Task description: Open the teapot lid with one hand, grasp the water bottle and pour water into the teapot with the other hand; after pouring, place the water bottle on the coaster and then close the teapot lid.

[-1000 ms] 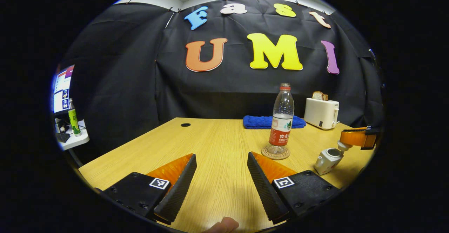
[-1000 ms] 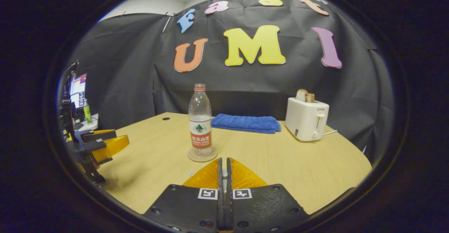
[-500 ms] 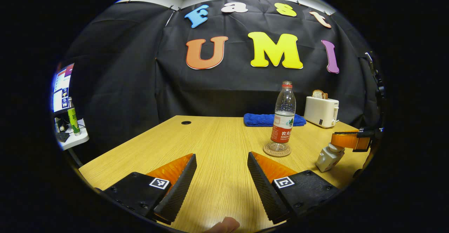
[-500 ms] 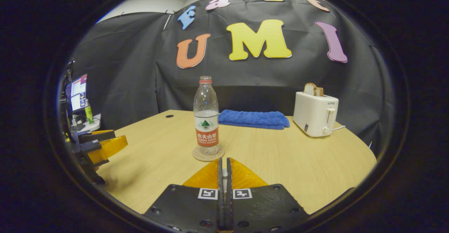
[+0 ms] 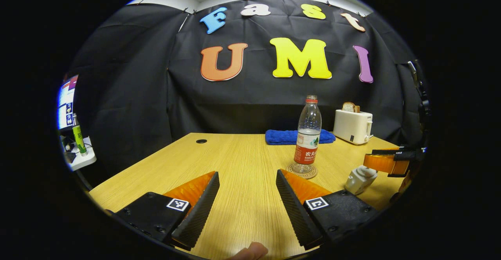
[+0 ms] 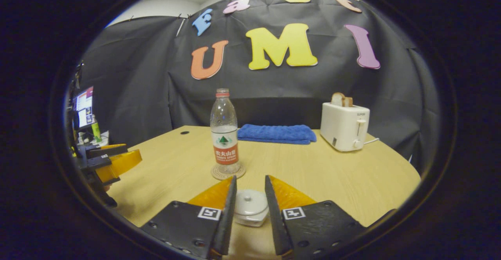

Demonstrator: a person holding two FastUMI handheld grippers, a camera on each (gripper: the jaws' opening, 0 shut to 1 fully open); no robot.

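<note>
Teapot lidded, between parted right claw fingers

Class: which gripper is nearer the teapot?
Right. The right gripper is open directly above the teapot; the left gripper hovers open, farther off to its side.

Lit evenly from overhead, fairly bright on wooden table, dim toward booth cloth. Soft short shadows under water bottle and toaster; no hard glare, just faint sheen on tabletop. Strong fisheye bend at edges in both views: table rim curves, monitor squashed and blown out w/ bluish fringe. Centre sharp, periphery softer. Left gripper view slightly warmer and crisper; right gripper view a bit hazier, greyer blacks.
</note>
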